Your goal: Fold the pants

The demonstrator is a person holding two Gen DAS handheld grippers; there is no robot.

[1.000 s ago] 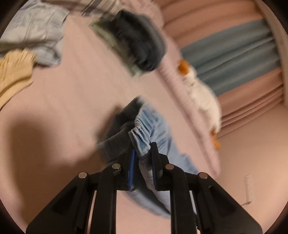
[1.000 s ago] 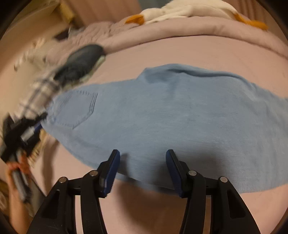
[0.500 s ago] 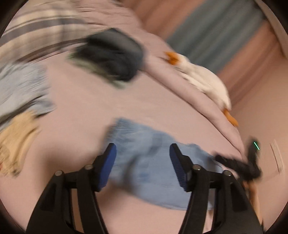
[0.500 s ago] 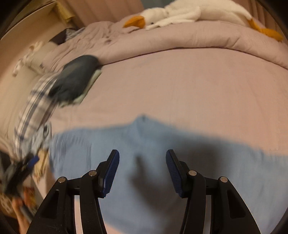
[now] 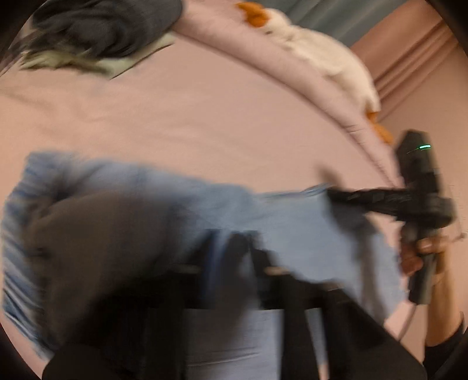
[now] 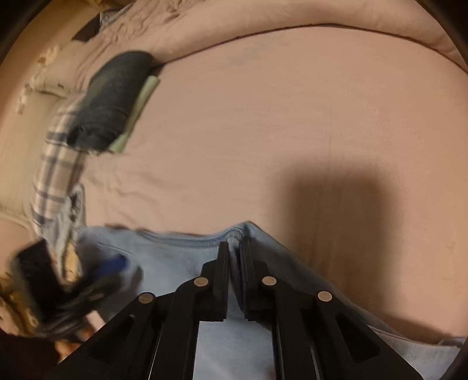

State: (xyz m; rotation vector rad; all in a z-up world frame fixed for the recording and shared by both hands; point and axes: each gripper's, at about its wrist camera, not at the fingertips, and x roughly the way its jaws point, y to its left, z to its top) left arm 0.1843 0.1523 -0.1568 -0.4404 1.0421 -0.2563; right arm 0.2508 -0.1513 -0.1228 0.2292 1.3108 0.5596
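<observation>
Light blue pants (image 5: 292,228) lie spread across the pink bed sheet (image 5: 204,117). My left gripper (image 5: 234,248) is blurred; its jaws are closing, drawn together with pants fabric pinched between them. In the right wrist view the pants (image 6: 175,257) fill the bottom, and my right gripper (image 6: 234,248) has its jaws closing, pads pressed on the seamed far edge of the cloth. The right gripper (image 5: 330,194) also shows at the pants' right end, held by a hand (image 5: 421,254). The left gripper (image 6: 114,266) is a blur at lower left.
A dark folded garment (image 6: 114,99) sits on a pale green one at the back left, beside plaid cloth (image 6: 55,175). A rolled duvet (image 6: 263,17) runs along the far side. A white plush goose (image 5: 321,52) lies on it, with a curtain (image 5: 409,58) behind.
Both grippers stood open over the pants half a second ago and have now come together on the fabric. The left one swung across the bed, and both sit lower, nearer the cloth.
</observation>
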